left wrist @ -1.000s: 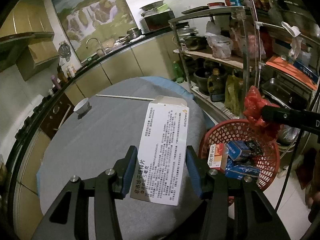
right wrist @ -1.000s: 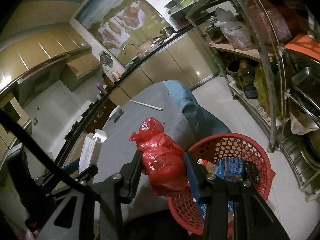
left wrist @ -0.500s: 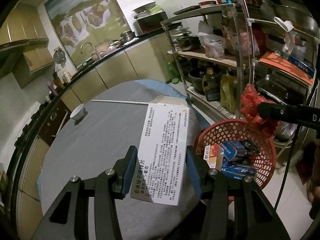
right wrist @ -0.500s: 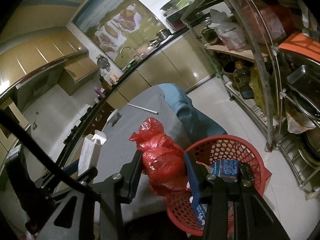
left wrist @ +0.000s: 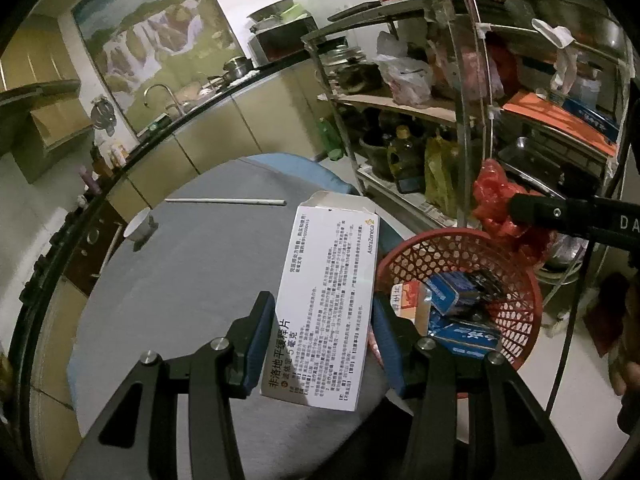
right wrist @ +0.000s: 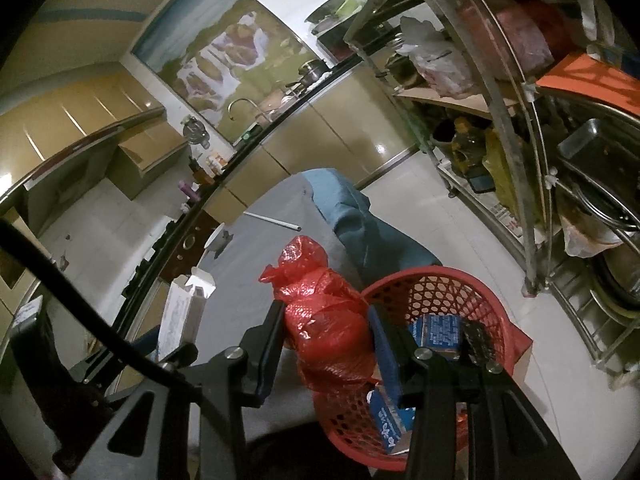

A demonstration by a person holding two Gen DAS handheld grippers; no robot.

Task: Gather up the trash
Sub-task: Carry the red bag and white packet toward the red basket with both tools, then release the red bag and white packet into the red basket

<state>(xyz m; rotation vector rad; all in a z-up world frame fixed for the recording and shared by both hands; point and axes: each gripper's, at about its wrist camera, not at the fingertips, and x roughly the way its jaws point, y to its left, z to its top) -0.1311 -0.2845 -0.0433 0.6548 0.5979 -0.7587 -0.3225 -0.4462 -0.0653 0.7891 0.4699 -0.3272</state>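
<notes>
My left gripper [left wrist: 326, 336] is shut on a white medicine box [left wrist: 328, 300] printed with small text, its top flap open, held above the grey table [left wrist: 180, 288] near its right edge. My right gripper [right wrist: 326, 336] is shut on a knotted red plastic bag [right wrist: 324, 312], held over the near rim of a red mesh basket [right wrist: 452, 292]. The basket [left wrist: 516, 280] stands on the floor beside the table and holds several blue and orange boxes [left wrist: 448, 292]. In the left wrist view the red bag [left wrist: 496, 200] and the right gripper's black body hang above the basket's far side.
A white stick [left wrist: 224, 201] and a small white cup [left wrist: 138, 226] lie on the table's far part. A blue cloth [right wrist: 360, 216] drapes over the table's edge. Cluttered metal shelves [left wrist: 460, 120] stand right behind the basket. A kitchen counter with a sink [left wrist: 160, 96] runs along the back.
The left gripper with the medicine box has drifted slightly toward the basket, which now appears closer to it. The right gripper still holds the red bag in about the same place.
</notes>
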